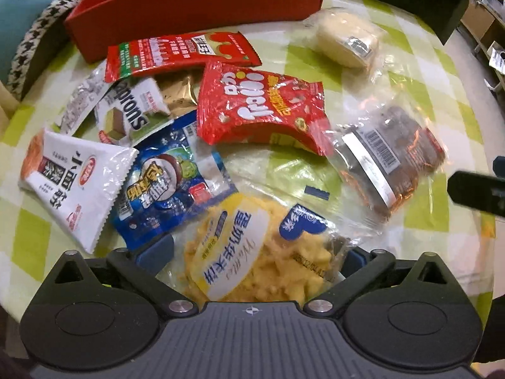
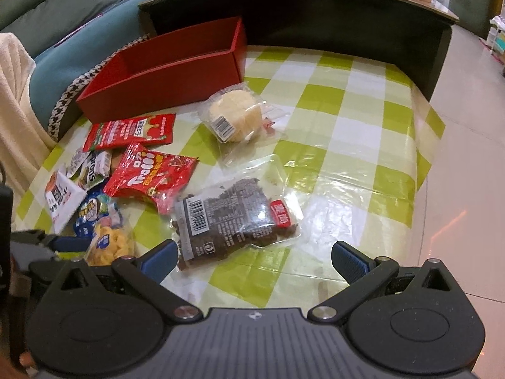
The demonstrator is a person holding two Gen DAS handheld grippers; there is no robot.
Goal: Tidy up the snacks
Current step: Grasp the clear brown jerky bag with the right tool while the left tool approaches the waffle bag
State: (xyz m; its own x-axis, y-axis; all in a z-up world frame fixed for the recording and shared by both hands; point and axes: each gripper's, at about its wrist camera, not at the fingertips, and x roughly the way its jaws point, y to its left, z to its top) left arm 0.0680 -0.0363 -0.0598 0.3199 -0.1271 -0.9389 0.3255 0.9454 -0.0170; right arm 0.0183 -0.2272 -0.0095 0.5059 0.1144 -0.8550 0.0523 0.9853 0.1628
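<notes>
Several snack packets lie in a heap on the green-checked table. A long red box stands open at the back; it also shows in the left wrist view. My left gripper is open, its fingers on either side of a clear bag of yellow corn snacks. My right gripper is open and empty, low over the table just in front of a clear pack of dark snacks. A red Trolli bag, a red packet and a pale cake in clear wrap lie nearby.
A white packet, a blue packet and a white Saprons pack lie at the left of the heap. A dark raised shelf bounds the back. A sofa is at the left, tiled floor at the right.
</notes>
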